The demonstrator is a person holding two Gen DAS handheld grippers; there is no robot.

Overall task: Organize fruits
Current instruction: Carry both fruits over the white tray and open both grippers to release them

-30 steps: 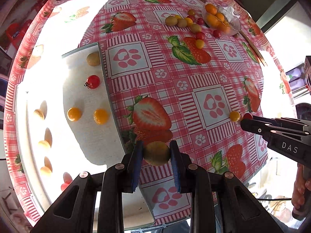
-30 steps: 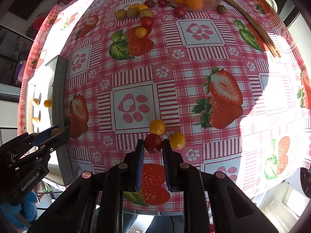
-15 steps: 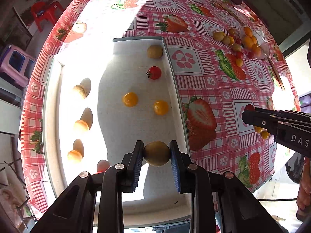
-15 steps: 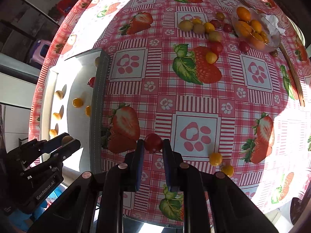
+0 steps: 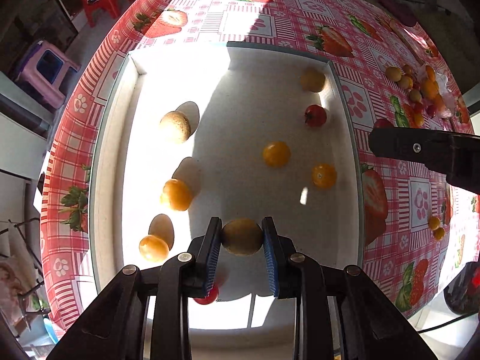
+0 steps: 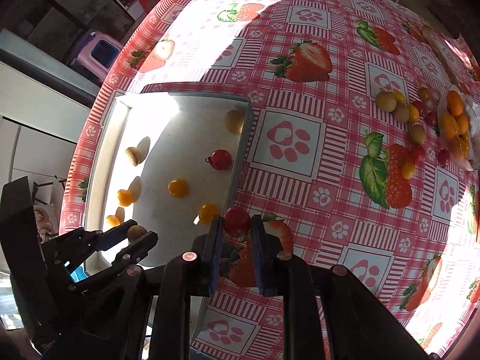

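My left gripper (image 5: 242, 237) is shut on a yellow-green round fruit (image 5: 241, 236), held above the near part of a white shallow tray (image 5: 108, 162). The tray holds several fruits: a red tomato (image 5: 315, 115), orange ones (image 5: 276, 154) and a tan one (image 5: 175, 126). My right gripper (image 6: 237, 225) is shut on a red cherry tomato (image 6: 236, 220), held over the tray's right rim (image 6: 240, 150). The left gripper also shows in the right wrist view (image 6: 136, 235), and the right gripper shows in the left wrist view (image 5: 390, 144).
A pile of loose small fruits (image 6: 411, 120) and a clear bowl of orange fruits (image 6: 456, 126) sit at the far right of the strawberry tablecloth (image 6: 300, 60). Two yellow fruits (image 5: 436, 228) lie on the cloth right of the tray. A purple stool (image 5: 48, 69) stands beyond the table edge.
Both grippers have moved left toward the tray with their fruits. The left one went from the cloth to over the tray; the right one went from mid-table to the tray's right rim.
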